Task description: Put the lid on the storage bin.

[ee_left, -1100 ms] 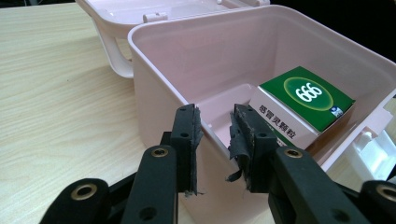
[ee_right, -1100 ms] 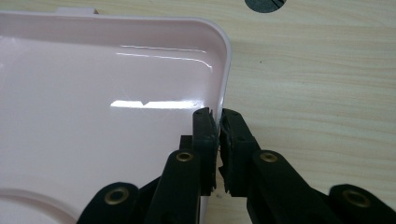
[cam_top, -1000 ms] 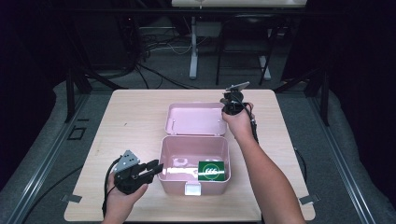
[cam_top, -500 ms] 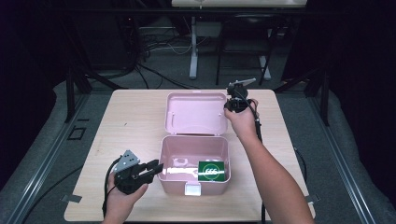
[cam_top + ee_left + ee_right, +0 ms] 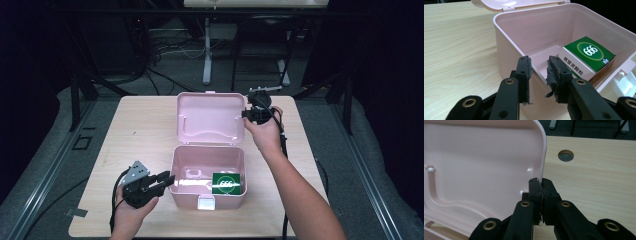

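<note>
Pink plastic box (image 5: pixel 207 177): our left gripper (image 5: pixel 539 72) clamps its left wall. Our right gripper (image 5: pixel 541 185) pinches the edge of the raised pink lid (image 5: pixel 479 162).

Light wood-grain rectangular table (image 5: pixel 130 130) sits on a grey floor (image 5: pixel 45 150). Round cable hole (image 5: pixel 565 155) in the tabletop, showing in the right gripper view. Small dark square mark (image 5: pixel 81 144) on the floor just off the table's left edge, and a grey tape strip (image 5: pixel 76 212) near the table's near-left corner. Behind the table: white metal stand leg (image 5: pixel 207 50), tangle of black cables (image 5: pixel 160 55) on the floor beside it, dark frame legs (image 5: pixel 80 90) at left and more at right (image 5: pixel 345 95). Background is otherwise dark, detail unreadable.
</note>
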